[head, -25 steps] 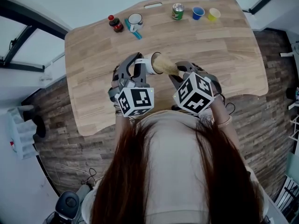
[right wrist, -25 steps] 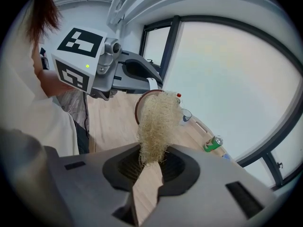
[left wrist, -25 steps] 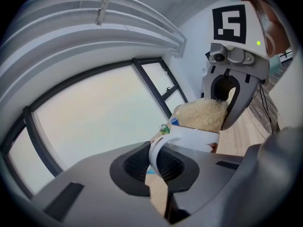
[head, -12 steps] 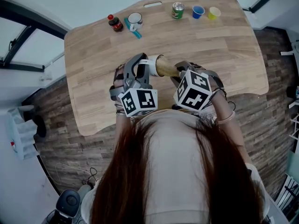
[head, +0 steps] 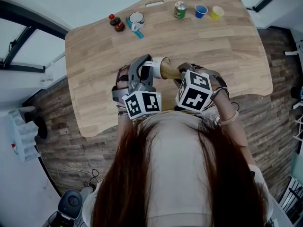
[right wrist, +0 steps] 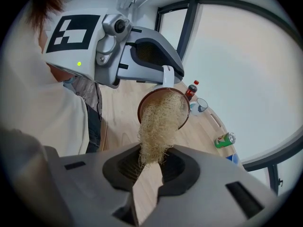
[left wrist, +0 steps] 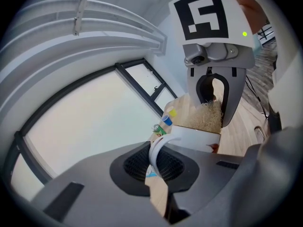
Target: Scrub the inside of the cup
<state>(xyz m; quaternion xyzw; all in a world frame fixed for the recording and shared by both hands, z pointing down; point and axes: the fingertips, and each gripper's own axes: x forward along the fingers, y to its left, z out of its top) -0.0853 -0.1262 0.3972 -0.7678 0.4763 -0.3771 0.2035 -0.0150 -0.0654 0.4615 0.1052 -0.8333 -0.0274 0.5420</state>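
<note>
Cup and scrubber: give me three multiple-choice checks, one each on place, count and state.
1. Where is the scrubber's far end? A. inside the cup B. on the floor C. in open air
2. How many small cups stand right of the green can, head view? A. one B. two C. four
3. What is the left tool shut on? A. nothing B. the cup's handle C. the scrubber
Key: 1 A, fibres run from the right tool into the cup's mouth; 2 B, one blue, one yellow; 3 B, the white handle sits clamped in it.
</note>
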